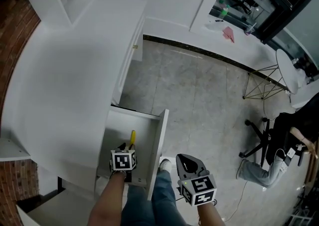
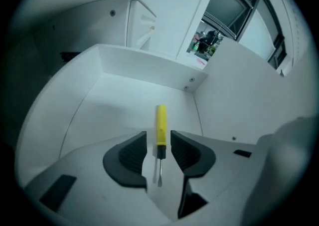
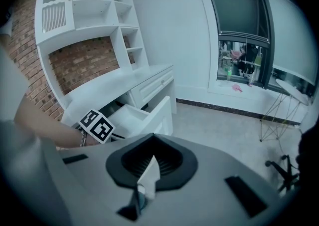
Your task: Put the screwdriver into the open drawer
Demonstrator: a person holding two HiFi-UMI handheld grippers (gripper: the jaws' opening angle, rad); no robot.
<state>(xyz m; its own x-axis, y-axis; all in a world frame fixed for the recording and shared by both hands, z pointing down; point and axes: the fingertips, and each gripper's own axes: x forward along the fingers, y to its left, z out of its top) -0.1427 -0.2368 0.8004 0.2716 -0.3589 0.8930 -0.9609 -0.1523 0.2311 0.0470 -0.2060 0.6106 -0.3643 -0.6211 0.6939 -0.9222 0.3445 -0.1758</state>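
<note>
- Screwdriver (image 2: 160, 130) lies flat on the bottom of the open drawer (image 2: 144, 73), between the jaws of the left hand-held gripper (image 2: 158, 144).
- That gripper points steeply down into the drawer, released, with its pads clear of the tool.
- The tool has a yellow handle, a black collar and a thin metal shaft.
- The right hand-held gripper (image 3: 152, 142) hangs outside the drawer front, over the floor (image 1: 199, 95), clenched.
- The white tabletop (image 1: 70, 80) lies above the drawer.

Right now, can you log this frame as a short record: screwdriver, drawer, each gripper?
screwdriver: yellow handle, lying in the drawer
drawer: pulled open
left gripper: inside the drawer, fingers apart on either side of the screwdriver, not gripping it
right gripper: fingers together, outside the drawer
task state: screwdriver is in the drawer
</note>
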